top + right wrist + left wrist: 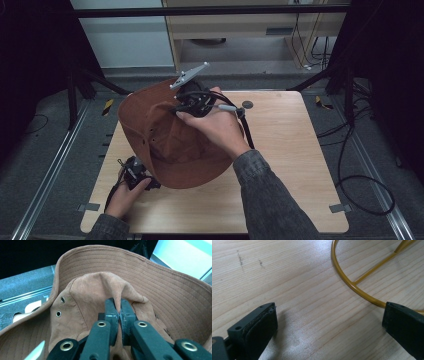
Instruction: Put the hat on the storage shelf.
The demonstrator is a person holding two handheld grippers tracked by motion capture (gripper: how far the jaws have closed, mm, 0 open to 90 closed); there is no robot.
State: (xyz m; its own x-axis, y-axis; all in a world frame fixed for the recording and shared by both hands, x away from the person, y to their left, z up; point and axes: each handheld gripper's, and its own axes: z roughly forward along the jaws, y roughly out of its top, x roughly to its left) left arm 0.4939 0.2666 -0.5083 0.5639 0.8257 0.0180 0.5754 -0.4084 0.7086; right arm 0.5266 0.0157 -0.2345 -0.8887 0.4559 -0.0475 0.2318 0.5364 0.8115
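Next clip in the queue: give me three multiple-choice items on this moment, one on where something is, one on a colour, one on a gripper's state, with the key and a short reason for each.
1. Where does the left gripper sit?
A. Low at the table's near left, by the hat's brim
B. On top of the hat's crown
C. Off the table's far right edge

2. What colour is the wire ring on the table?
A. Blue
B. Yellow
C. White

3. How does the right gripper stand?
A. Wide open above the hat
B. Shut on nothing
C. Shut on the hat

Key: 1 A, the high view shows it there. 2 B, the left gripper view shows a yellow wire. 3 C, its jaws pinch a fold of the crown.
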